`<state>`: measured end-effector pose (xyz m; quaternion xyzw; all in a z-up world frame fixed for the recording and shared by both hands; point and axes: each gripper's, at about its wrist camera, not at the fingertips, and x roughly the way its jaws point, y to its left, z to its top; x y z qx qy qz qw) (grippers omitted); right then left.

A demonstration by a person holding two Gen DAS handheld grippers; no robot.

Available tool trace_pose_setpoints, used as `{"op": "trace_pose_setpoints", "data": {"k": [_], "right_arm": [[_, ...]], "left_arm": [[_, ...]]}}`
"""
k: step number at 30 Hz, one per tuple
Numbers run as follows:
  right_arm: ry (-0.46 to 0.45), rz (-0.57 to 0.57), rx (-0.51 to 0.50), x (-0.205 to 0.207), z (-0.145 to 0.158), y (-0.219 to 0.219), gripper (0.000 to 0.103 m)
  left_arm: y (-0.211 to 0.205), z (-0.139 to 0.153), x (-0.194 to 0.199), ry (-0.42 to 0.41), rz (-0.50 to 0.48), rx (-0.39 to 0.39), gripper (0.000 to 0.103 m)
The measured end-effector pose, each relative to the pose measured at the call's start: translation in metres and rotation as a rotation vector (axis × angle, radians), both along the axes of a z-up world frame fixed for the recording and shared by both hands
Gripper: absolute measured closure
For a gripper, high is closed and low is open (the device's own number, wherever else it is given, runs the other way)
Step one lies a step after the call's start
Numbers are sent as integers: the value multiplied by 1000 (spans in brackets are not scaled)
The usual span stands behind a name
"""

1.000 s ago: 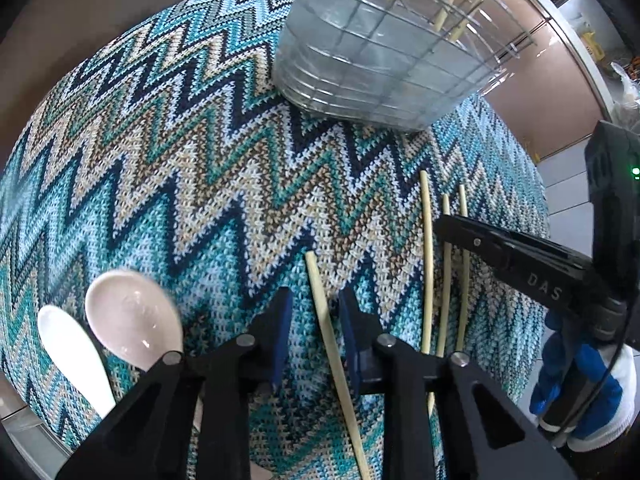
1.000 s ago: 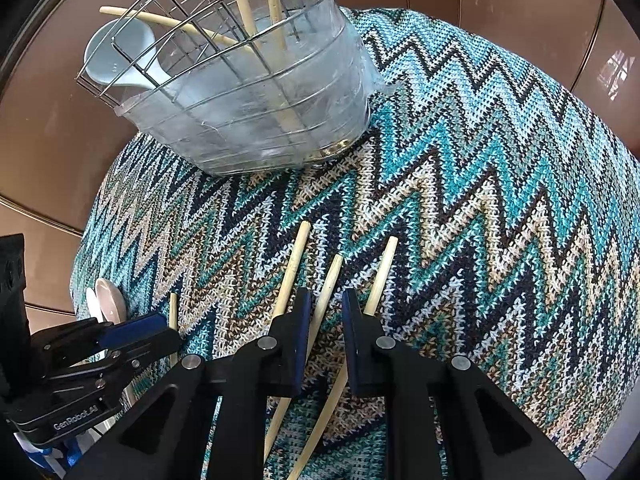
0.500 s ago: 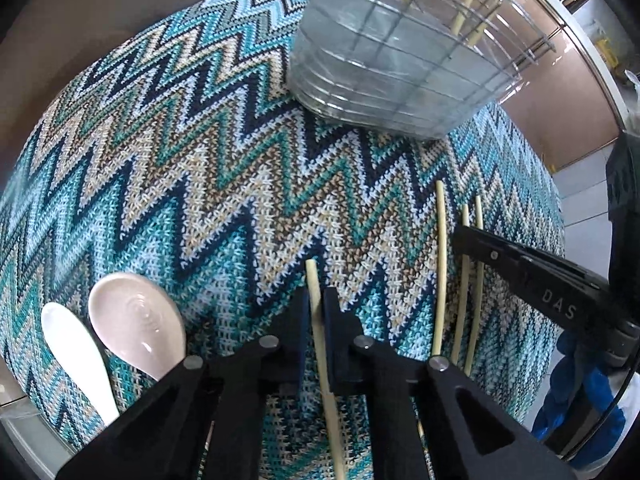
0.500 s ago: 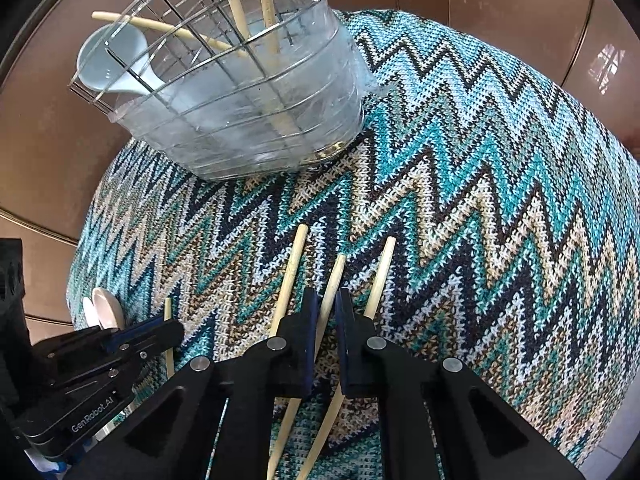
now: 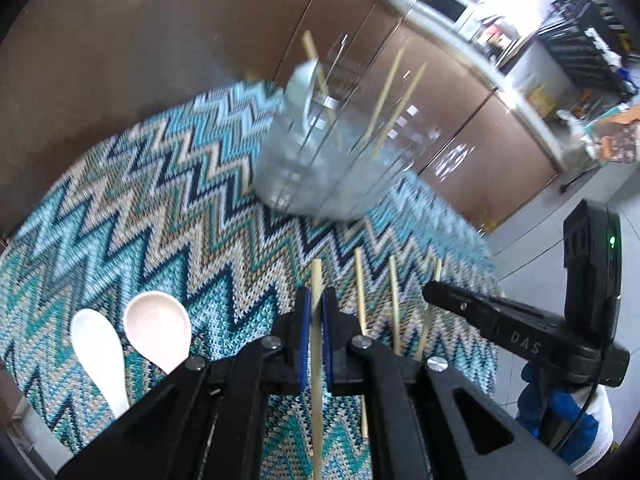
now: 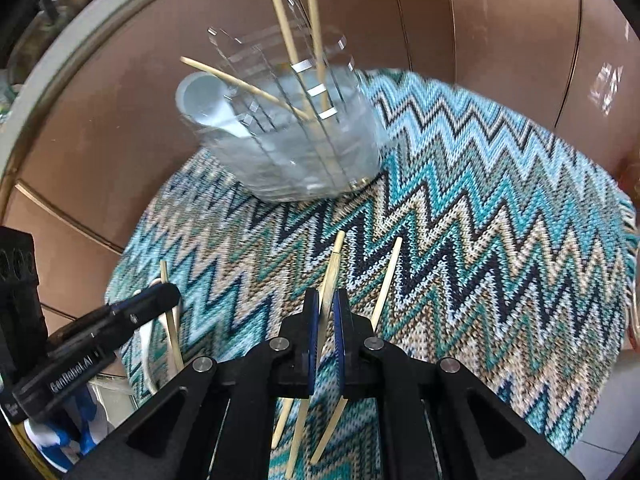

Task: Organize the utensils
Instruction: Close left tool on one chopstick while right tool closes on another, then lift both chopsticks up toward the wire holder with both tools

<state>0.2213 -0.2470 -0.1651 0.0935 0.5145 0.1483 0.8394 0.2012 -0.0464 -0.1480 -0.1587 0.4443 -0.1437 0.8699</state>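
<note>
My left gripper (image 5: 316, 312) is shut on a pale chopstick (image 5: 317, 280) that runs straight between its blue pads, raised off the zigzag knitted mat (image 5: 140, 208). Three more chopsticks (image 5: 360, 292) show to its right. My right gripper (image 6: 327, 308) is shut on one of them (image 6: 331, 276), with another chopstick (image 6: 386, 276) flat on the mat beside it. A white spoon (image 5: 96, 344) and a beige spoon (image 5: 158, 328) lie at the mat's left. The clear wire-caged holder (image 6: 304, 160) at the back holds several chopsticks and a white spoon.
Brown cabinet fronts (image 6: 500, 40) rise behind the mat. A counter with appliances (image 5: 460, 4) runs along the back right. Pale floor tiles (image 5: 536, 248) lie beyond the mat's right edge. A hand in a blue and white glove (image 5: 560, 412) holds the right gripper.
Both grippers closed, each on one chopstick, then rose and tilted upward. The holder and cabinets now sit lower and farther in both views.
</note>
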Motion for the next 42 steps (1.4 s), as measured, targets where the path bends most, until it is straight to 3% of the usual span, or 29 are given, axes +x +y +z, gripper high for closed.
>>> {"op": "trace_pose_setpoints", "data": {"k": [9,25,34,42], "right_arm": [[-143,4,7,-58,45,-8,97],[-329,10,-31,-145,108,-5,98],[-405,27,-43,-171,132,4,98],[-473,40,-36,-172,157,11,98]], "left_arm": [[6,51,-44,-158,0,1,98],[52,126,-114,-341,57,-25,98],[82,164,-139,-445,81,-28,98],[91,178,-132,-487,75,-32,98]]}}
